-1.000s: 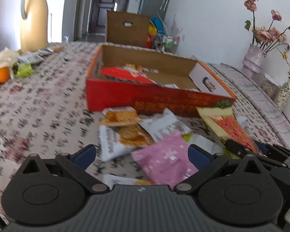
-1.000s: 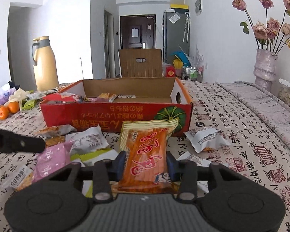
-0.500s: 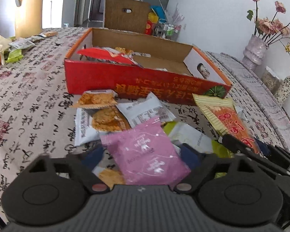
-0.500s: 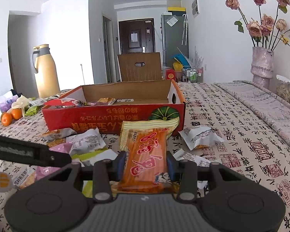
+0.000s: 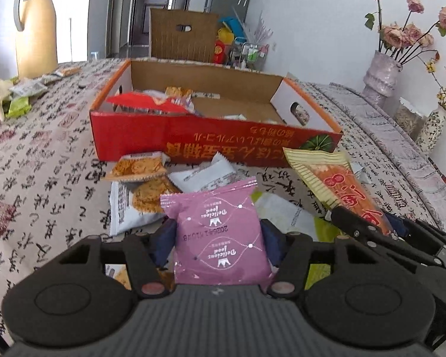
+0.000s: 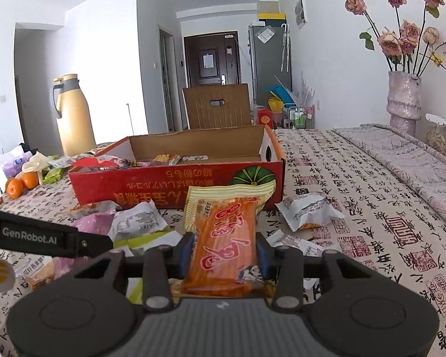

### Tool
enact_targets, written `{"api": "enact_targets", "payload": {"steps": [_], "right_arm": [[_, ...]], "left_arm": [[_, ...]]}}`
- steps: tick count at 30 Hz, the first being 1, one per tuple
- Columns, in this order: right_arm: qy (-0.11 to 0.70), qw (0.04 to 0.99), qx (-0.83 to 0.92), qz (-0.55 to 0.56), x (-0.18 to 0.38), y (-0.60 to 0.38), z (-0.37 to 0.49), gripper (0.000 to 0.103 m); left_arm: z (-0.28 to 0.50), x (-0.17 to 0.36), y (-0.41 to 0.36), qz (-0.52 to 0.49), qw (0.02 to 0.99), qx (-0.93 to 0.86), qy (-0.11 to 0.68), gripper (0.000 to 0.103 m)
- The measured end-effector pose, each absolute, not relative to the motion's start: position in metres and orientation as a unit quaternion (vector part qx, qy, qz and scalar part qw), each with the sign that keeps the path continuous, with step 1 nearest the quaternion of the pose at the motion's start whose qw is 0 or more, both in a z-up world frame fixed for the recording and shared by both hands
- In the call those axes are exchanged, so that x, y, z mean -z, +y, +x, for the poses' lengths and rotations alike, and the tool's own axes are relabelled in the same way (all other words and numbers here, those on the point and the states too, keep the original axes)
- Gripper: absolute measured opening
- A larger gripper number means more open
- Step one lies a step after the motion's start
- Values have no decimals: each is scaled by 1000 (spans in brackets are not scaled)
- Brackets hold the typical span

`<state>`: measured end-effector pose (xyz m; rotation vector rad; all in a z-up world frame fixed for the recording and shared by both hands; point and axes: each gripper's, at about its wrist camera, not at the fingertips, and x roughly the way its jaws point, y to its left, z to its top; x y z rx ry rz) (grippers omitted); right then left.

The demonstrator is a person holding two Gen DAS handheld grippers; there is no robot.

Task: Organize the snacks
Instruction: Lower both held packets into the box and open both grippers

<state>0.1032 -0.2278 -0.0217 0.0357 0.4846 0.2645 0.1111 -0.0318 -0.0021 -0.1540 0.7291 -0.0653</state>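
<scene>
On the counter (image 5: 38, 160), before the red box (image 5: 193, 139), the left tongs (image 5: 218, 238) are closing around a pink packet (image 5: 220, 238), pads touching its sides. Just beside, the right tongs (image 6: 223, 251) are gripping an orange packet (image 6: 226, 238), raised toward the box.

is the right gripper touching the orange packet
Touching. The right wrist view shows the right gripper with both blue pads pressed against the sides of the orange packet, no gap on either side.
</scene>
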Motion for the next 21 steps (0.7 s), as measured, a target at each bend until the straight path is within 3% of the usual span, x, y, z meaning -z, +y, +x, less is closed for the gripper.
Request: {"api": "enact_targets", "payload": {"steps": [21], "right_arm": [[155,978,-135,18,-31,-221,142,41]], "left_arm": [[141,-85,-47,-52,973,23,224,62]]}}
